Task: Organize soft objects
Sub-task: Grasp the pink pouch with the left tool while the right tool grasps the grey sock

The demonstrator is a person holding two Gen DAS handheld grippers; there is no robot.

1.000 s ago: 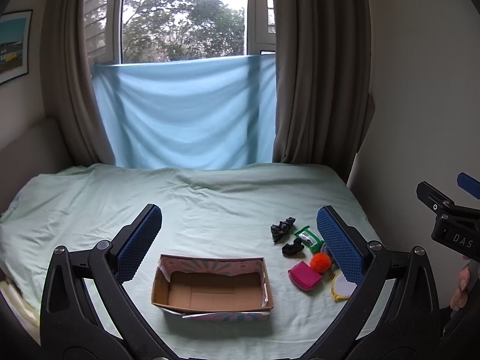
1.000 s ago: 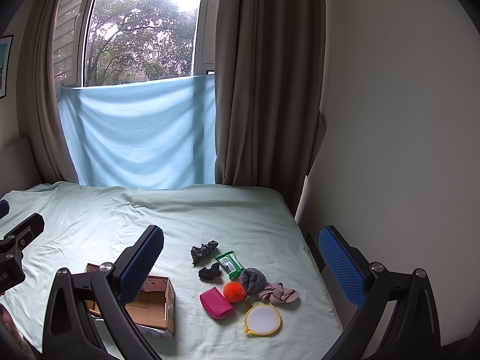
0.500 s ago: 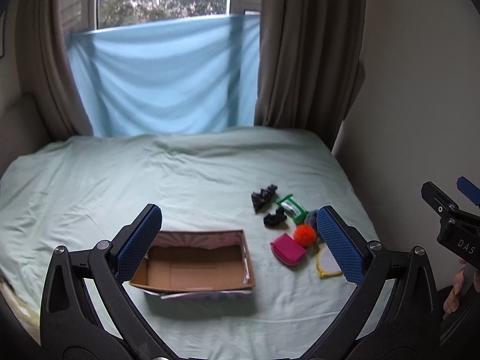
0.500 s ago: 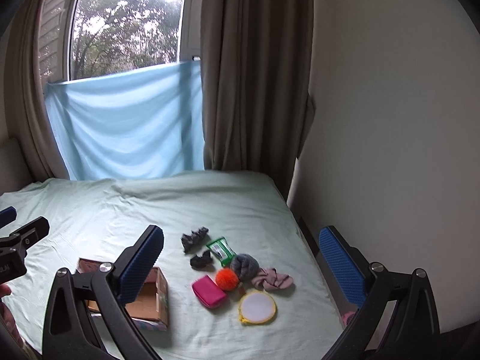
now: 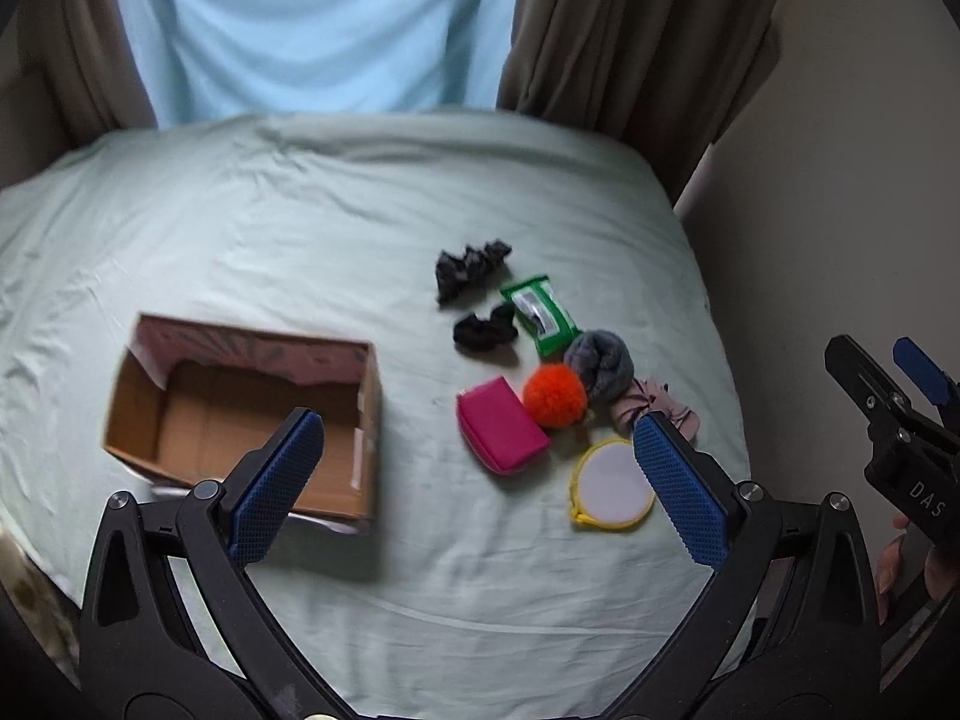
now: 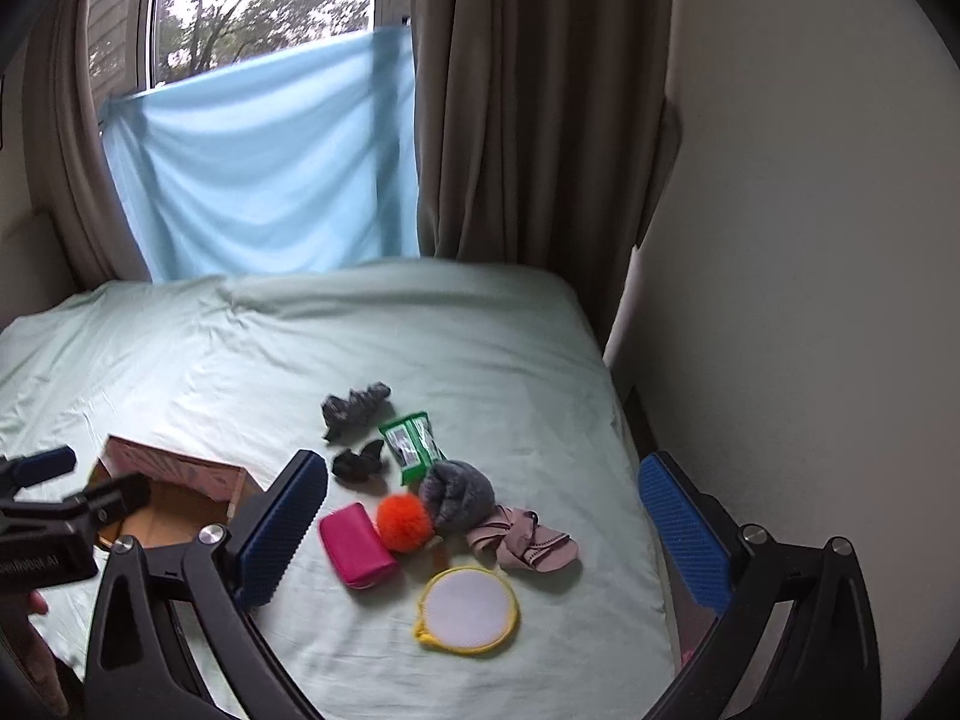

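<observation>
An open cardboard box (image 5: 240, 420) lies on the pale green bed, also in the right wrist view (image 6: 174, 480). Right of it lies a cluster: orange pom-pom (image 5: 555, 393) (image 6: 403, 522), pink pouch (image 5: 501, 432) (image 6: 357, 543), grey rolled sock (image 5: 600, 363) (image 6: 457, 495), pink cloth (image 6: 522, 540), two dark scrunchies (image 5: 471, 267) (image 5: 483, 330), green wipes pack (image 5: 540, 315) (image 6: 411, 441), yellow-rimmed round pad (image 5: 612, 483) (image 6: 467, 609). My left gripper (image 5: 480, 480) is open above the bed between box and cluster. My right gripper (image 6: 486, 534) is open above the cluster.
A beige wall (image 6: 810, 240) runs along the bed's right edge. Brown curtains (image 6: 528, 120) and a light blue sheet (image 6: 270, 168) hang behind the bed. The right gripper shows at the right edge of the left wrist view (image 5: 888, 420).
Both grippers have tilted down and moved closer to the bed; the box and the cluster of objects look larger. Both stay open and empty.
</observation>
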